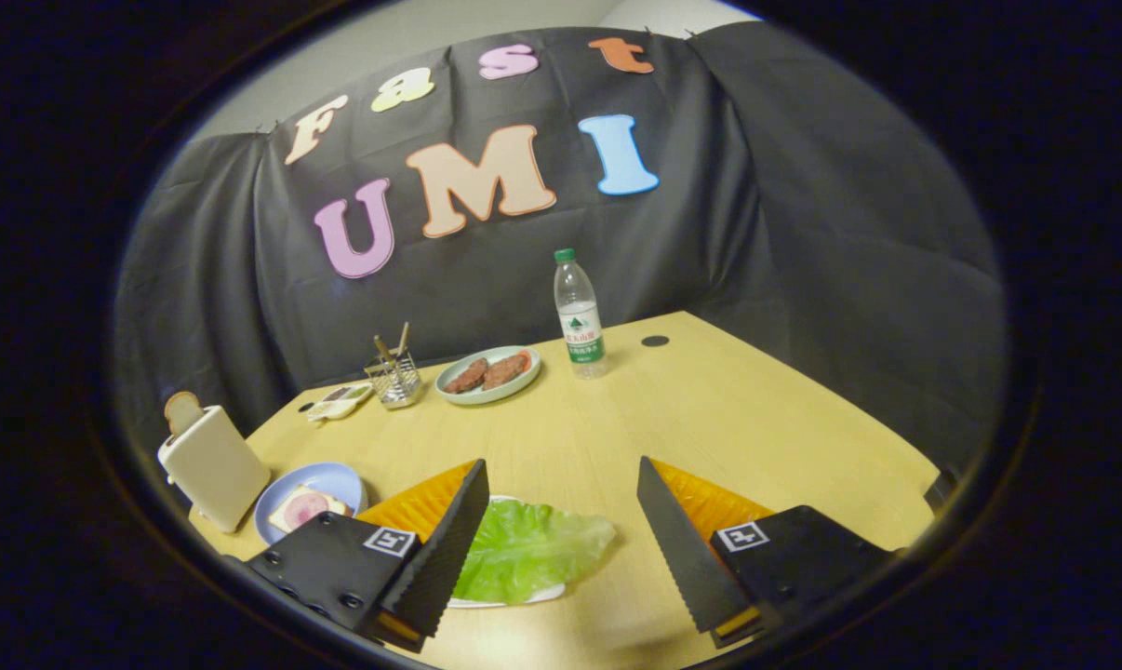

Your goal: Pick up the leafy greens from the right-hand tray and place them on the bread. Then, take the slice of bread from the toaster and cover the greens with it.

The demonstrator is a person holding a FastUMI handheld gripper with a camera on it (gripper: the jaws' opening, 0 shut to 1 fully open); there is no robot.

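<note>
one lettuce leaf point(528, 549), two meat patties point(487, 372), one water bottle point(580, 316), one toaster point(215, 465), two plates point(338, 479)

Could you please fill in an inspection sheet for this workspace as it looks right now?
Surface: light wooden table, with a dark round hole near its far edge.
Job's things: leafy green on a white tray, between the fingers; toaster with a bread slice sticking out; blue plate with bread and a pink slice.
Clutter: water bottle; green plate with two patties; wire holder with sticks.
Grippers: gripper open, fingers either side of the green, not touching it.
Cables: nothing seen.
Surroundings: black cloth wall.
</note>
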